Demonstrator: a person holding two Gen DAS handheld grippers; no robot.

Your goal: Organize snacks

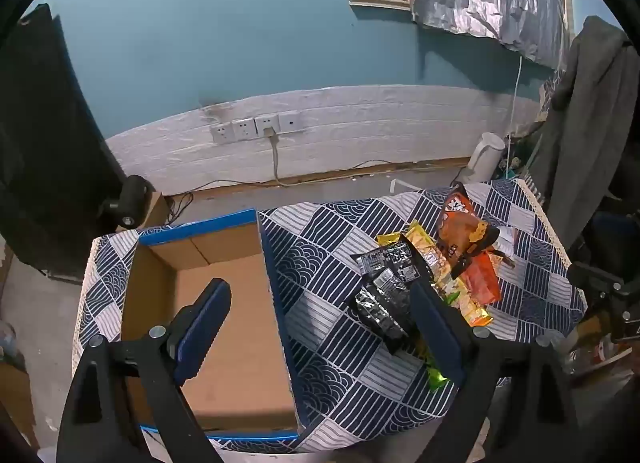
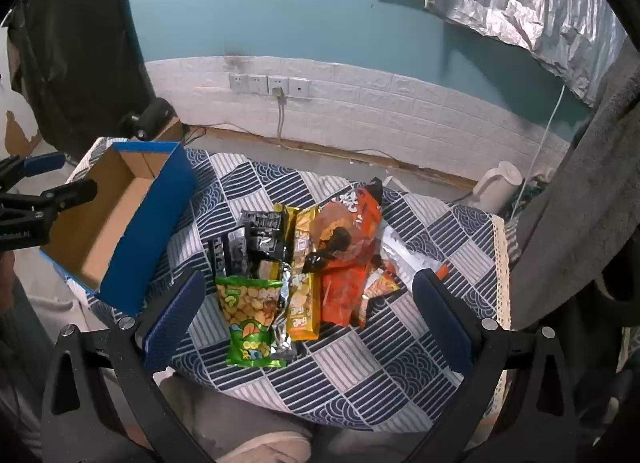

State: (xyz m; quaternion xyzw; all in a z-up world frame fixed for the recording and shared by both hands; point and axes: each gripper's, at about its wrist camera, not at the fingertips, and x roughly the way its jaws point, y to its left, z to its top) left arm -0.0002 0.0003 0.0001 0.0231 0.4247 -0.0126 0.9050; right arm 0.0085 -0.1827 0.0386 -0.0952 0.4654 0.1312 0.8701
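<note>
An open blue cardboard box (image 1: 224,303) (image 2: 116,227) sits empty at the left of the patterned tablecloth. A pile of snack packets lies to its right: a green pea packet (image 2: 250,319), black packets (image 2: 260,239) (image 1: 384,287), a yellow bar (image 2: 303,291) (image 1: 440,263), an orange bag (image 2: 348,247) (image 1: 464,231) and a silver packet (image 2: 404,259). My left gripper (image 1: 320,323) is open and empty, straddling the box's right wall. It also shows at the left edge of the right wrist view (image 2: 52,177). My right gripper (image 2: 308,315) is open and empty, above the pile's near side.
The blue-and-white tablecloth (image 2: 360,367) covers a small table that ends close on all sides. A white kettle (image 2: 500,183) stands on the floor behind. Wall sockets (image 2: 270,85) with a cable are at the back. Grey clothing (image 2: 580,203) hangs at the right.
</note>
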